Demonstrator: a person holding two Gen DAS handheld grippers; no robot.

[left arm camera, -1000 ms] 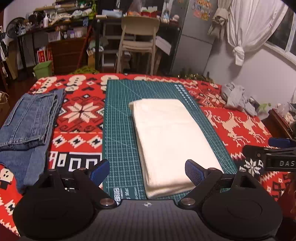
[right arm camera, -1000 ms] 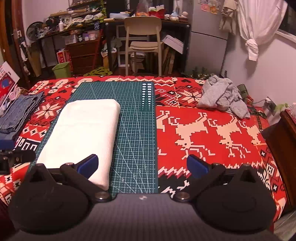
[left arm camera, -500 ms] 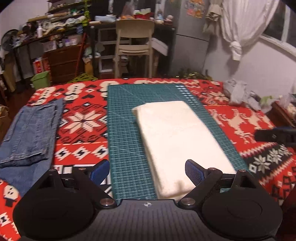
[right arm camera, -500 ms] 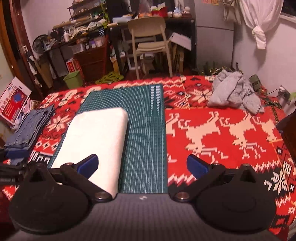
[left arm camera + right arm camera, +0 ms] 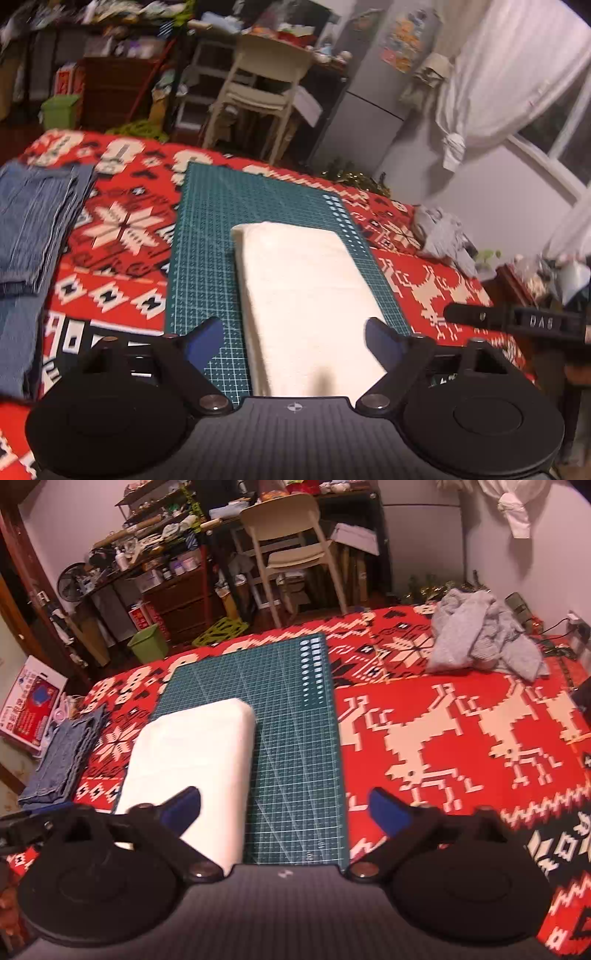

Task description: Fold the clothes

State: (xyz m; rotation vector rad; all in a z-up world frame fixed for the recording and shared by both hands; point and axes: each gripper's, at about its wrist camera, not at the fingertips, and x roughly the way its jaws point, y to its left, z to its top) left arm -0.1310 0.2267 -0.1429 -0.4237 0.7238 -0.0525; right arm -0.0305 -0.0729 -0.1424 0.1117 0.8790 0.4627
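Observation:
A folded white cloth [image 5: 306,295] lies lengthwise on the green cutting mat [image 5: 203,229], also visible as the white cloth [image 5: 195,753] on the mat [image 5: 295,738] in the right wrist view. My left gripper [image 5: 293,341] hangs open above the cloth's near end, holding nothing. My right gripper [image 5: 286,808] is open over the mat's near edge, right of the cloth. The right gripper's finger [image 5: 517,321] shows at the right of the left wrist view.
Folded blue jeans [image 5: 29,229] rest at the left on the red patterned blanket [image 5: 443,738]. A crumpled grey garment [image 5: 480,638] lies at the far right. Beyond the bed stand a beige chair [image 5: 291,542], cluttered shelves and a green bin [image 5: 147,646].
Both grippers have lifted and tilted, with the views rolling. The cloth, jeans and grey garment have stayed put, and both grippers remain open.

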